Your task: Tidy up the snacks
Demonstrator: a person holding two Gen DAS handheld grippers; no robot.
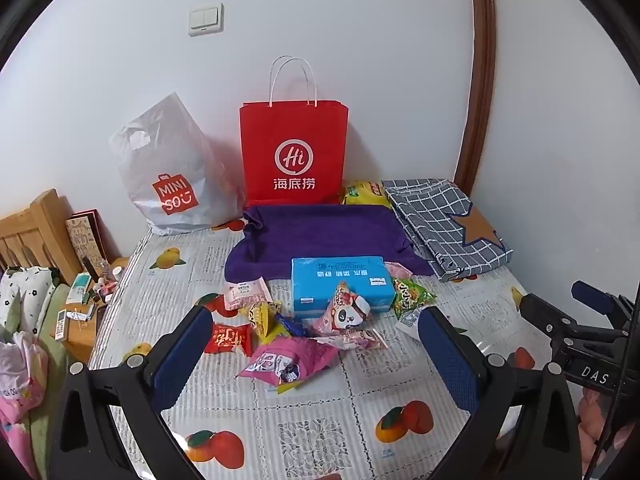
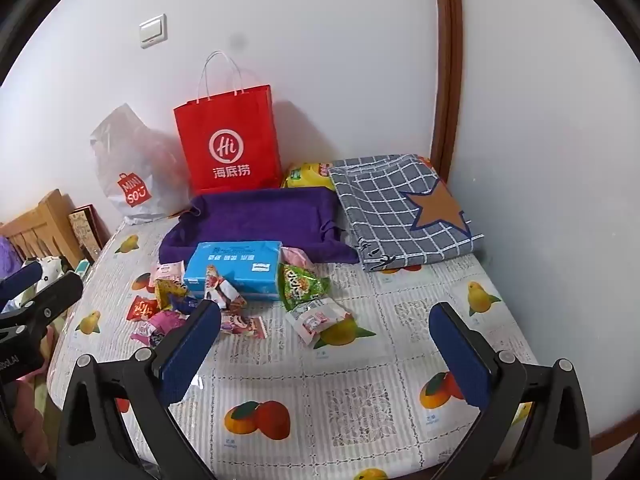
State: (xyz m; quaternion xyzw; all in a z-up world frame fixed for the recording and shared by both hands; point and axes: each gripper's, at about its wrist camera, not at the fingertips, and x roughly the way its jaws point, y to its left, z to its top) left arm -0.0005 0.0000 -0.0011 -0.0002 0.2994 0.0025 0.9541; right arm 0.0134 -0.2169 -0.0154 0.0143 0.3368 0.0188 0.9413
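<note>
Several snack packets lie in a loose pile on the fruit-print tablecloth (image 1: 320, 432): a pink packet (image 1: 288, 360), a red packet (image 1: 228, 338), a panda packet (image 1: 346, 312) and a green packet (image 1: 410, 296). A white-red packet (image 2: 318, 318) lies apart to the right. A blue tissue box (image 1: 340, 280) sits behind them, in front of a purple cloth tray (image 1: 320, 236). My left gripper (image 1: 316, 326) is open above the pile, empty. My right gripper (image 2: 326, 328) is open, empty, over the table right of the pile.
A red Haidilao paper bag (image 1: 294, 152) and a white Miniso plastic bag (image 1: 168, 176) stand against the wall. A yellow packet (image 1: 366, 194) and a folded checked cloth (image 1: 448, 224) lie at the back right. A cluttered nightstand (image 1: 86, 304) and bed stand to the left.
</note>
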